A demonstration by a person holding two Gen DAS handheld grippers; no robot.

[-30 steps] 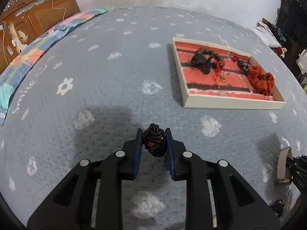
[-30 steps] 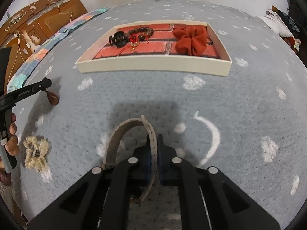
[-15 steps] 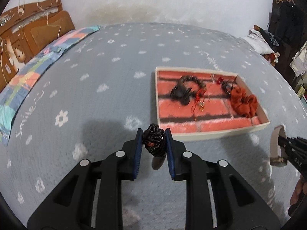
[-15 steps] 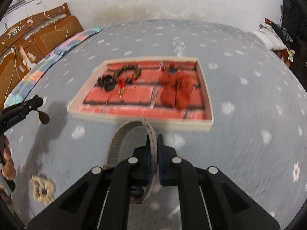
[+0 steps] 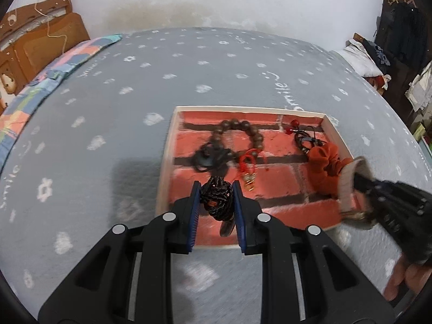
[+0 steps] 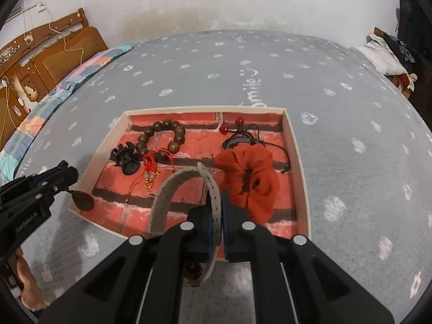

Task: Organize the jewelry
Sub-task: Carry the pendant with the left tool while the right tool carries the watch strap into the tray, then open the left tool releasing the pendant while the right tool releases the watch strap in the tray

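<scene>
You hold two grippers above a shallow cream-edged tray (image 6: 293, 145) lined with a red brick pattern, which rests on a grey bedspread (image 6: 351, 94) dotted with white flowers.

Your left gripper (image 5: 216, 192) is pinching a bundle of dark braided cord (image 5: 218, 199) between its blue pads, with a brown teardrop pendant (image 6: 82, 200) hanging beneath it. From the left wrist view the bundle hovers above the tray's near left part; from the right wrist view the pendant hangs at the tray's left edge.

Your right gripper (image 6: 215, 202) is pressed together on a pale beige strap (image 6: 172, 189) that arches up and to the left in a loop, above the tray's near middle.

Already lying in the tray are a string of dark wooden beads (image 6: 162, 132), a black hair claw (image 6: 125, 159), a red knotted cord charm (image 6: 149, 166), a black cord piece with red beads (image 6: 240, 135), and an orange scrunchie (image 6: 251, 175).

The step in hand looks like delivery: both pieces are carried over the tray but not yet set down. The next move likely calls for lowering each piece onto bare brick lining, clear of what already lies there, and then spreading the fingers. How high either piece hangs above the lining is hard to judge.
</scene>
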